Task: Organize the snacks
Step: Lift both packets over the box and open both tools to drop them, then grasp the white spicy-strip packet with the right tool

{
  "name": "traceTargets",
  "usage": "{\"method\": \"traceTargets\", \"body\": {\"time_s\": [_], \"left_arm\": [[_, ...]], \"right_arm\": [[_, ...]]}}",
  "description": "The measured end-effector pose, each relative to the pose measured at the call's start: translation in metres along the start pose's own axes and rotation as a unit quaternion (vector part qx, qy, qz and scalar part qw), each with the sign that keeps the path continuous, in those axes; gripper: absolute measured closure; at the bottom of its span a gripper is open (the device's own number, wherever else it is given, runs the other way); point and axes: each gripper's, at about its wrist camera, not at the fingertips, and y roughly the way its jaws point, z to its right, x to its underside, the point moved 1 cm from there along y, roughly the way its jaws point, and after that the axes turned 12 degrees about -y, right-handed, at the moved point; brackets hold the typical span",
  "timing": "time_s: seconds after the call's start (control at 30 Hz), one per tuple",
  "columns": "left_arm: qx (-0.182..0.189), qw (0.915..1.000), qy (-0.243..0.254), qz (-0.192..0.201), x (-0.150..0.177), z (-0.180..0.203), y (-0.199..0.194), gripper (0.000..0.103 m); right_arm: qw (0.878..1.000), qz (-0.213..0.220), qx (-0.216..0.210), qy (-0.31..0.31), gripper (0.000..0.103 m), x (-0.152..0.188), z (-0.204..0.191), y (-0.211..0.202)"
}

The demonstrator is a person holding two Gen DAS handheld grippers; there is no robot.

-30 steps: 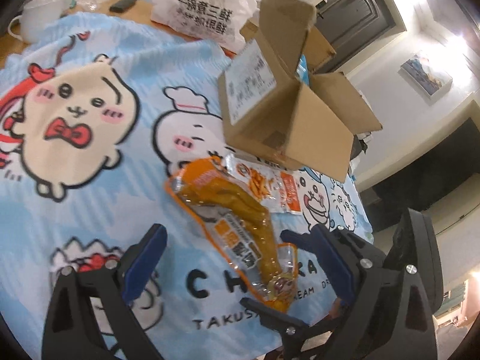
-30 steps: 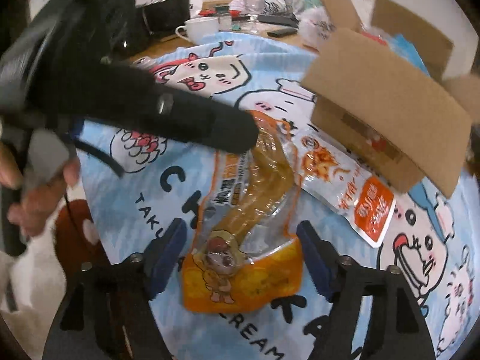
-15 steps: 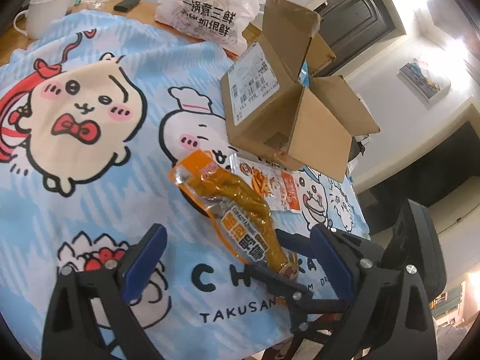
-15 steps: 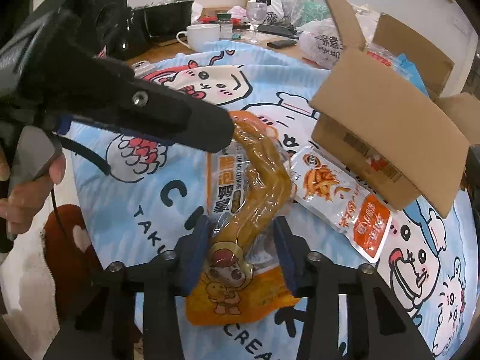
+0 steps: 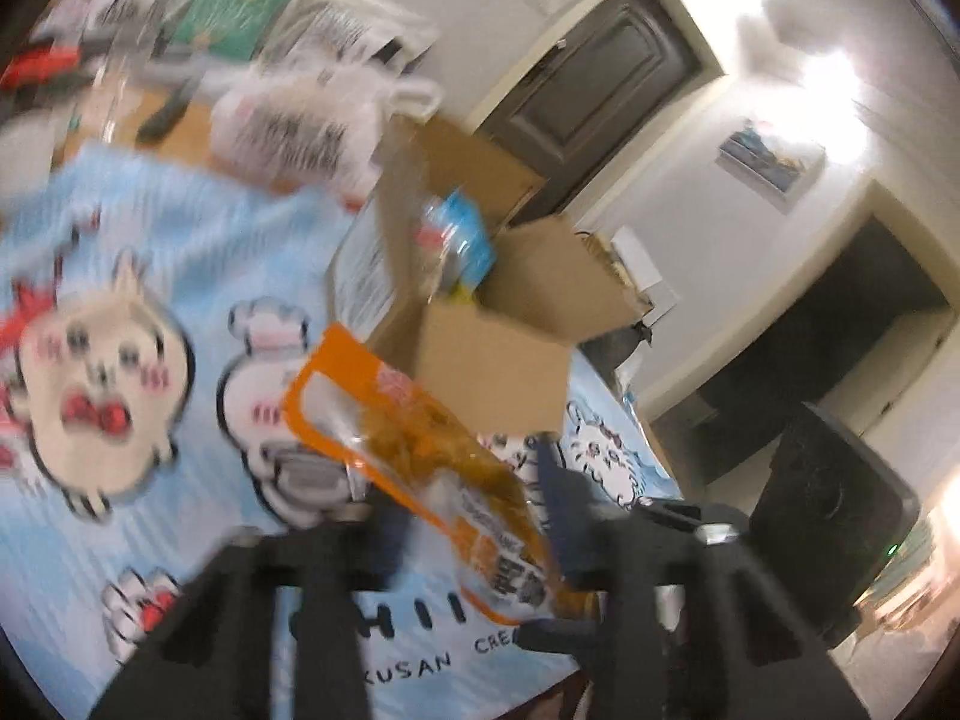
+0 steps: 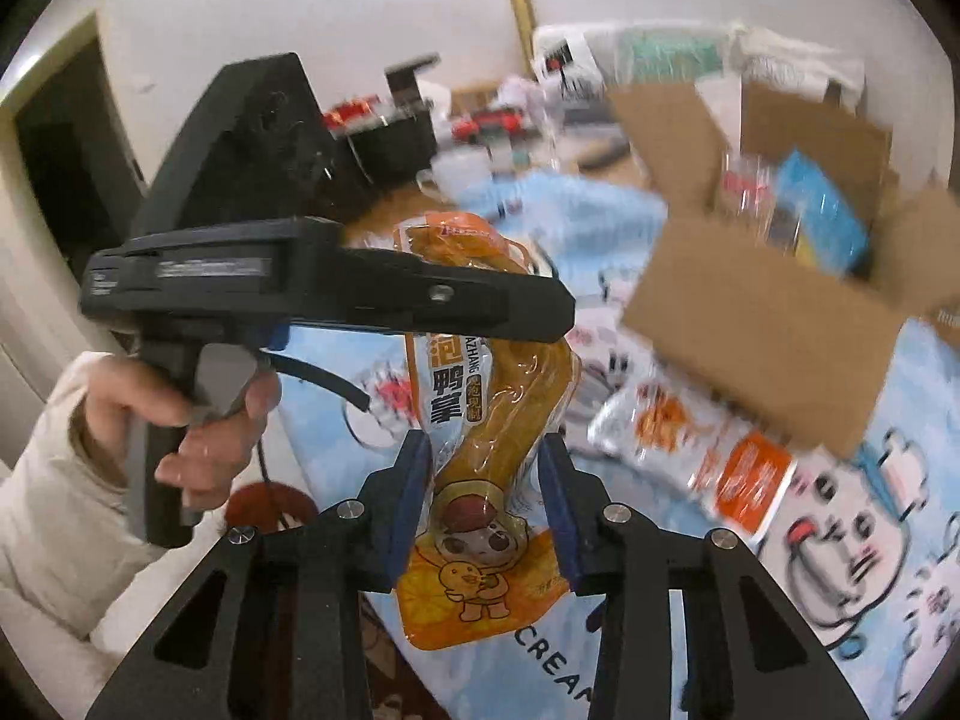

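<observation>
The orange snack pack (image 6: pixel 480 450) is now lifted off the blue cartoon cloth (image 6: pixel 900 480), where it lay flat a second ago; the right gripper (image 6: pixel 485 498) has its jaws closed on the lower half of the pack, while before they stood wide apart on both sides of it. In the left wrist view the pack (image 5: pixel 420 450) hangs tilted in front of the cardboard box (image 5: pixel 492 372), and the left gripper (image 5: pixel 468 516) is blurred, so I cannot tell if its jaws press the pack or only stand beside it. The box (image 6: pixel 762 312) is open at the top with its flaps standing up, and a blue bag (image 6: pixel 822 210) is inside; a second white and orange pack (image 6: pixel 696 450) lies on the cloth, just under the box's near edge; the left hand (image 6: pixel 198 420) holds its tool close on the left.
</observation>
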Motion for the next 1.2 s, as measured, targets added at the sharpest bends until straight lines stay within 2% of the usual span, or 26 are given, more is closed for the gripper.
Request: {"method": "traceTargets", "body": {"time_s": [0.13, 0.2, 0.33, 0.43, 0.53, 0.67, 0.7, 0.8, 0.87, 0.9, 0.97, 1.03, 1.2], "left_arm": [[-0.007, 0.9973, 0.068, 0.028, -0.025, 0.045, -0.014, 0.077], [-0.007, 0.9961, 0.082, 0.034, -0.043, 0.062, -0.013, 0.077], [-0.009, 0.9975, 0.066, 0.025, -0.088, 0.084, 0.017, 0.077], [-0.019, 0.9963, 0.081, 0.021, -0.113, 0.099, 0.049, 0.077], [-0.036, 0.997, 0.069, 0.004, -0.135, 0.094, 0.087, 0.077], [-0.052, 0.9976, 0.045, -0.005, -0.148, 0.082, 0.122, 0.076], [-0.061, 0.9973, 0.04, -0.008, -0.15, 0.079, 0.128, 0.075], [-0.098, 0.995, 0.014, -0.01, -0.158, 0.063, 0.137, 0.054], [-0.089, 0.996, 0.005, -0.001, -0.16, 0.059, 0.128, 0.037], [-0.088, 0.9961, 0.008, 0.004, -0.16, 0.059, 0.123, 0.035], [-0.099, 0.9947, 0.026, 0.015, -0.159, 0.06, 0.113, 0.026], [-0.1, 0.9943, 0.035, 0.015, -0.157, 0.061, 0.107, 0.025], [-0.088, 0.9947, 0.048, 0.021, -0.148, 0.062, 0.085, 0.025]], "right_arm": [[0.999, 0.038, 0.006, -0.012, 0.071, -0.026, 0.004, -0.03], [0.998, 0.053, 0.02, -0.021, 0.071, -0.04, 0.009, -0.044], [0.996, 0.068, 0.057, -0.022, 0.071, -0.065, 0.037, -0.064], [0.994, 0.069, 0.082, -0.006, 0.071, -0.078, 0.069, -0.068], [0.992, 0.05, 0.114, -0.009, 0.071, -0.086, 0.1, -0.057], [0.993, 0.022, 0.118, -0.007, 0.071, -0.083, 0.137, -0.041], [0.993, 0.018, 0.119, -0.006, 0.07, -0.082, 0.145, -0.035], [0.99, 0.01, 0.143, 0.0, 0.065, -0.077, 0.16, -0.026], [0.987, 0.004, 0.16, 0.003, 0.062, -0.075, 0.17, -0.02], [0.987, 0.002, 0.159, 0.006, 0.057, -0.073, 0.173, -0.018], [0.989, 0.006, 0.148, 0.002, 0.056, -0.069, 0.173, -0.02], [0.988, 0.001, 0.157, -0.001, 0.056, -0.066, 0.173, -0.02], [0.989, 0.001, 0.15, 0.004, 0.056, -0.061, 0.169, -0.02]]}}
